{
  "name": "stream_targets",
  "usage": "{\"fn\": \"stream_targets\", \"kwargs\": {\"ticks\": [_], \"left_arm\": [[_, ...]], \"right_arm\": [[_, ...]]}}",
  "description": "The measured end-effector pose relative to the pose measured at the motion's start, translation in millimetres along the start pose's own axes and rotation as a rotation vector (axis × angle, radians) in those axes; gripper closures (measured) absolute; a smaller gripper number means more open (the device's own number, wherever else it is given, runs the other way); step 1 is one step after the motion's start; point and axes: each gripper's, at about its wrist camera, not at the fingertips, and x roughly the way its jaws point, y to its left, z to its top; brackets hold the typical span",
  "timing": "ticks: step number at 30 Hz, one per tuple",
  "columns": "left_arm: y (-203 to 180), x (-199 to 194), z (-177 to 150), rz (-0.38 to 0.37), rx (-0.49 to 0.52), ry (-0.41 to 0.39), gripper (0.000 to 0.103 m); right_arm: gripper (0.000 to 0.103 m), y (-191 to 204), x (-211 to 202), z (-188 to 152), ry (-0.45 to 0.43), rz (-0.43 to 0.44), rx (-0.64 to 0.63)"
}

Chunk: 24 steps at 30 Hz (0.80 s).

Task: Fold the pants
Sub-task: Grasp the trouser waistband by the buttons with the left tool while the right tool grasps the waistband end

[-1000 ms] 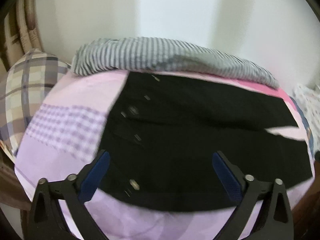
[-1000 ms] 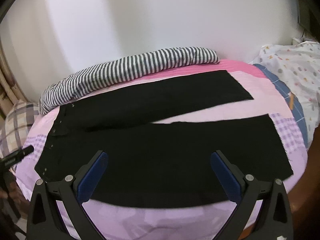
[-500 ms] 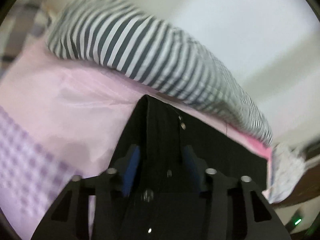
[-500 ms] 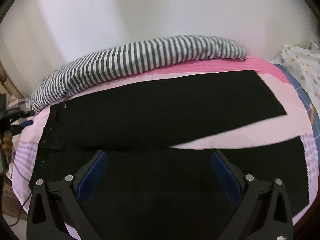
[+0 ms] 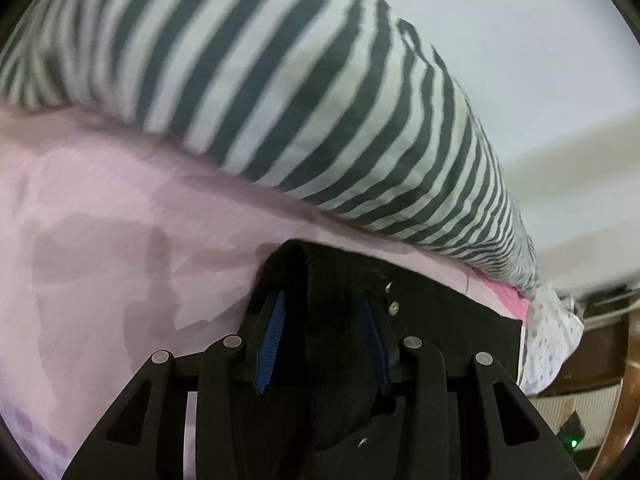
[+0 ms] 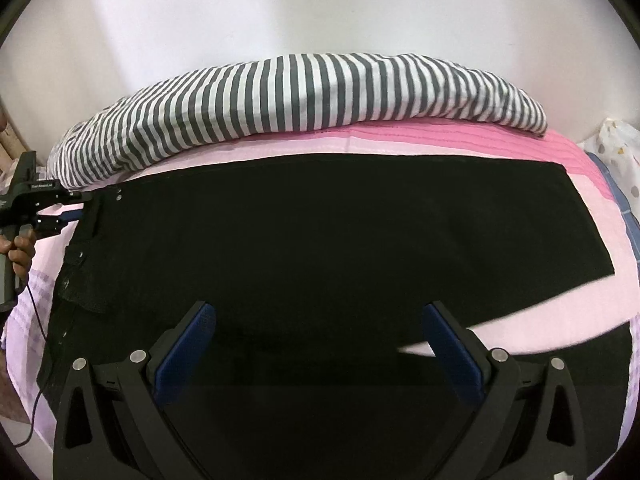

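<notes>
Black pants [image 6: 320, 240] lie flat on a pink bed, waist at the left, both legs running right. My left gripper [image 5: 322, 300] is shut on the far corner of the waistband [image 5: 320, 280], which bunches between its blue pads. It also shows in the right wrist view [image 6: 76, 206] at the waist's far corner. My right gripper [image 6: 320, 316] is open and empty, hovering over the middle of the pants near the gap between the legs.
A grey-and-white striped cloth [image 6: 300, 96] lies bunched along the far edge of the pink bedsheet [image 6: 440, 140] against the white wall. A dotted white cloth [image 6: 616, 148] lies at the right. A wooden frame [image 5: 628, 400] shows at the right.
My left gripper moved in to the far waist corner and closed on the waistband. My right gripper moved forward over the pants and stayed open.
</notes>
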Motion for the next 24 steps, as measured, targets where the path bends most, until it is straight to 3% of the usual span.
{"fn": "stream_targets", "kwargs": {"ticks": [6,7,8,14,17,22,24], "left_arm": [[-7.8,9.2,10.6,-0.024,0.023,-0.028,0.065],[-8.5,8.8,8.9,-0.025,0.025,-0.042,0.074],[-9.5,8.5,7.4,-0.018,0.033,-0.054,0.091],[-20.7,-4.2,-2.9,-0.017,0.059,-0.123,0.097],[-36.8,-22.1,-12.6,-0.059,0.093,-0.179,0.097],[-65.0,-53.0,-35.2,-0.100,0.167,-0.251,0.098],[-72.5,-66.8,-45.7,-0.115,0.188,-0.282,0.098]], "right_arm": [[0.001,6.2,15.7,13.5,-0.003,0.028,-0.009],[0.001,6.9,17.2,15.5,-0.005,0.027,-0.015],[0.001,7.1,19.3,18.9,-0.009,0.022,-0.029],[0.001,3.0,22.3,39.1,-0.026,0.026,-0.099],[0.001,-0.4,21.9,54.0,-0.032,0.058,-0.199],[0.003,-3.0,37.3,94.5,0.079,0.232,-0.463],[0.003,0.0,45.0,108.7,0.113,0.233,-0.549]]}}
